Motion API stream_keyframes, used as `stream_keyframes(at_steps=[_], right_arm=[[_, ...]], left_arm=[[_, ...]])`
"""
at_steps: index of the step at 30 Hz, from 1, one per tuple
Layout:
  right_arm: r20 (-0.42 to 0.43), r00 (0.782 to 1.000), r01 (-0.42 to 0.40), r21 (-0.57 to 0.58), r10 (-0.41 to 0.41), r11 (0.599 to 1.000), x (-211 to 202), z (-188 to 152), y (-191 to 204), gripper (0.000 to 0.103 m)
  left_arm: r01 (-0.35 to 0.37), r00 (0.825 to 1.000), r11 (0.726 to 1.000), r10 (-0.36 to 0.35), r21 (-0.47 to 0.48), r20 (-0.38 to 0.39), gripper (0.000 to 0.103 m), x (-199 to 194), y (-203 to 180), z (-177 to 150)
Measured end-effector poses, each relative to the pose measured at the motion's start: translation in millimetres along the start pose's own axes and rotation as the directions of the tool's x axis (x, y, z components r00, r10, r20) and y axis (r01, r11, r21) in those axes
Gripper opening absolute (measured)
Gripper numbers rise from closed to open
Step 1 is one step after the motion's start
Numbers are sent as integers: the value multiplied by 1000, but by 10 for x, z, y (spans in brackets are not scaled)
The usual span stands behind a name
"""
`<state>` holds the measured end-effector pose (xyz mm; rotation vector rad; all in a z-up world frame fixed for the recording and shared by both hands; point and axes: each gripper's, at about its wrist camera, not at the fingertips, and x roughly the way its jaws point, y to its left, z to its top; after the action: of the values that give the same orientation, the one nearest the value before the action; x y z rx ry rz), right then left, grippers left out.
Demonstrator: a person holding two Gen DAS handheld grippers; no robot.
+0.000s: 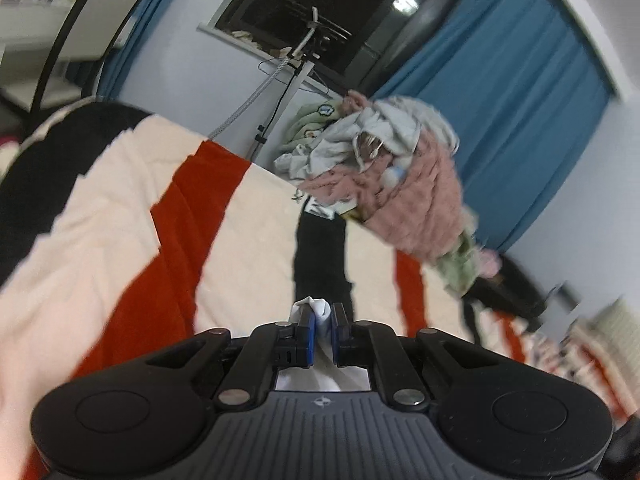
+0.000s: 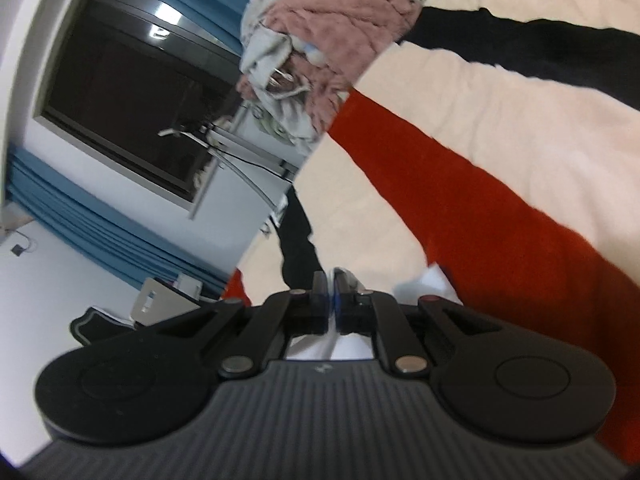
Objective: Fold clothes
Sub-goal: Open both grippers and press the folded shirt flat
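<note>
My left gripper [image 1: 323, 315] is shut on a bunched fold of a white garment [image 1: 318, 307], held above the striped bed blanket [image 1: 120, 208]. My right gripper [image 2: 331, 280] is shut on the same kind of white cloth [image 2: 430, 280], which shows beside and under its fingers. A black garment [image 1: 322, 248] lies flat on the blanket ahead of the left gripper; it also shows in the right wrist view [image 2: 296, 240]. A pile of unfolded clothes [image 1: 384, 168], pink, grey and green, sits at the far edge of the bed, and appears in the right wrist view [image 2: 320, 40].
The blanket has cream, red and black stripes [image 2: 500, 160]. A dark window [image 1: 340, 16] with blue curtains [image 1: 500, 120] is behind the bed. A stand with a hose [image 1: 296, 64] is by the wall. A chair [image 1: 72, 40] stands at the left.
</note>
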<state>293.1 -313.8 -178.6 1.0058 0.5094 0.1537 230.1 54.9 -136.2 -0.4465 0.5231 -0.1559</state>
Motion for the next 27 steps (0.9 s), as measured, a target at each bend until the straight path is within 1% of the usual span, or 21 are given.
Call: stream_keyframes(at_steps=[1, 2, 3, 4, 5, 6, 8, 10, 12, 14, 15, 16, 18, 19, 20, 22, 24, 26, 27], right_arm=[[-10, 1000, 8, -10, -8, 1000, 14, 2, 11, 9], [-20, 1000, 18, -25, -18, 1000, 27, -1, 24, 11], [-32, 999, 27, -43, -29, 999, 35, -16, 39, 25], [-47, 998, 32, -45, -34, 998, 36, -38, 47, 52], [-59, 998, 30, -42, -32, 999, 32, -61, 56, 65], [-66, 998, 10, -38, -13, 999, 6, -91, 75, 81], [-77, 997, -35, -74, 29, 997, -74, -163, 173, 80], [-92, 996, -30, -201, 11, 979, -143, -258, 365, 80], [-57, 998, -3, -372, -20, 928, -214, -390, 568, 79], [-28, 998, 38, -492, -59, 870, -191, -490, 660, 69], [-32, 995, 67, -525, -98, 849, -125, -519, 655, 59], [-39, 990, 92, -547, -135, 832, -55, -541, 635, 45], [-68, 977, 133, -552, -203, 823, 95, -562, 526, 30], [-72, 969, 156, -559, -235, 815, 160, -572, 474, 25], [-76, 962, 174, -566, -261, 806, 216, -585, 425, 24], [-82, 959, 179, -568, -271, 803, 263, -604, 348, 24], [-79, 961, 174, -568, -264, 804, 238, -621, 331, 24], [-65, 964, 175, -571, -257, 802, 167, -637, 393, 28], [-55, 968, 171, -575, -246, 800, 97, -644, 436, 28]], left_arm=[[-18, 1000, 999, 18, 27, -7, 10, 23, -22, -33], [-32, 999, 999, 33, 37, -14, 15, 30, -24, -71], [-47, 999, 998, 48, 47, -21, 22, 37, -26, -110], [-58, 998, 997, 60, 55, -30, 42, 35, -26, -142], [-66, 997, 996, 69, 59, -41, 60, 23, -24, -166], [-70, 996, 995, 73, 65, -49, 65, 1, -25, -186], [-65, 996, 994, 70, 89, -51, 77, -69, -43, -218], [-54, 997, 989, 60, 136, -39, 82, -142, -89, -252], [-44, 998, 982, 50, 182, -28, 83, -214, -135, -285], [-56, 997, 973, 66, 222, -37, 83, -194, -166, -348], [-67, 996, 968, 80, 241, -45, 83, -166, -179, -386], [-77, 994, 963, 94, 260, -53, 83, -138, -192, -423], [-94, 990, 956, 120, 278, -77, 83, -57, -171, -495], [-102, 987, 953, 133, 284, -92, 83, -11, -151, -531], [-110, 984, 951, 146, 290, -106, 83, 34, -131, -567], [-108, 982, 947, 150, 301, -118, 83, 75, -93, -616], [-109, 980, 947, 153, 303, -125, 83, 75, -67, -633], [-107, 981, 947, 151, 302, -125, 83, 13, -65, -639], [-105, 981, 946, 149, 306, -122, 83, -34, -74, -645]])
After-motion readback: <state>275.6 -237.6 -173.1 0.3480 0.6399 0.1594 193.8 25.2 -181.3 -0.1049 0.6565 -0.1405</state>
